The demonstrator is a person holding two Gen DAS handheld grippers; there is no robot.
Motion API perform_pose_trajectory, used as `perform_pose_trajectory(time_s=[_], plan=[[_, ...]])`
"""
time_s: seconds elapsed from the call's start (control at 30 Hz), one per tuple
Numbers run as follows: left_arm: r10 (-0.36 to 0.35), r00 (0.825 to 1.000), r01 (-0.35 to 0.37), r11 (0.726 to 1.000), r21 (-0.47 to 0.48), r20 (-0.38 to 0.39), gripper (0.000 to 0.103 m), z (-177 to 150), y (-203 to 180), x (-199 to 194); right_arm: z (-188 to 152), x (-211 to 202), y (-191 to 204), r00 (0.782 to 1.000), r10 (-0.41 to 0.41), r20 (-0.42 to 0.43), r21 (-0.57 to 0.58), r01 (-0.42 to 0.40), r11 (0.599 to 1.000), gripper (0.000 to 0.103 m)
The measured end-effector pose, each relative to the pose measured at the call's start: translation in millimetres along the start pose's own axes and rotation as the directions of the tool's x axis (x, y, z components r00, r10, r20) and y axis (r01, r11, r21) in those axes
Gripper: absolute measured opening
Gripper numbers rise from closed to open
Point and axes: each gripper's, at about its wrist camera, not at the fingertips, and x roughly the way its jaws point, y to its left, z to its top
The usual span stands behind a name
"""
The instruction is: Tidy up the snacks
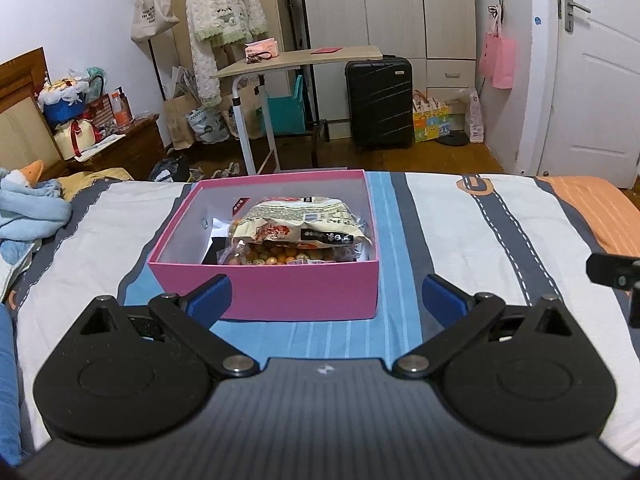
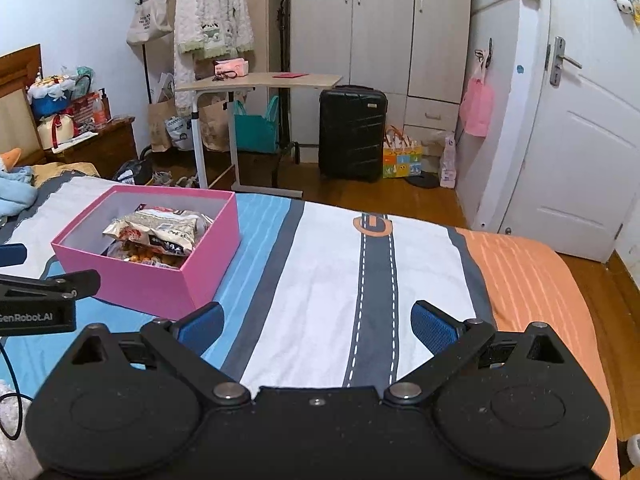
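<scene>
- Striped bedding (image 2: 332,280) was spread under both tools, with the bedroom's wooden floor seen beyond its far edge.
- Nearest, the left gripper (image 1: 326,298) was held wide, nothing between its blue pads (image 1: 210,298); the right gripper (image 2: 316,326) was likewise spread and empty.
- Just ahead of the left gripper sat the pink box (image 1: 280,292), open-topped, with a snack bag (image 1: 300,224) lying on a bag of round snacks (image 1: 276,258) inside.
- From the right gripper, the box lay ahead and to the left, well apart.
- Risk was judged: the box's near wall could be clipped and pushed on the soft bedding if the left gripper were driven forward low.
- Open bedding lay ahead of the right gripper; the bed's far edge was close behind the box, so a shove could tip it off.
</scene>
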Motion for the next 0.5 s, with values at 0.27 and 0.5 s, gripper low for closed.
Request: perform_pose_trajectory(time_s=[0.27, 0.5], plan=[[-0.004, 1.000, 0.004, 1.000, 0.020, 0.001, 0.103, -1.8, -6.8, 1.4, -2.0, 1.4, -0.9, 1.000, 0.003, -0.008, 0.007, -0.003, 1.000, 0.101], [-0.017, 1.000, 0.017, 1.000, 0.010, -0.012, 0.103, -3.5, -5.9, 6.0, -2.9, 4.0, 0.0, 1.000, 0.000, -0.024, 0.002, 0.000, 1.000, 0.101]])
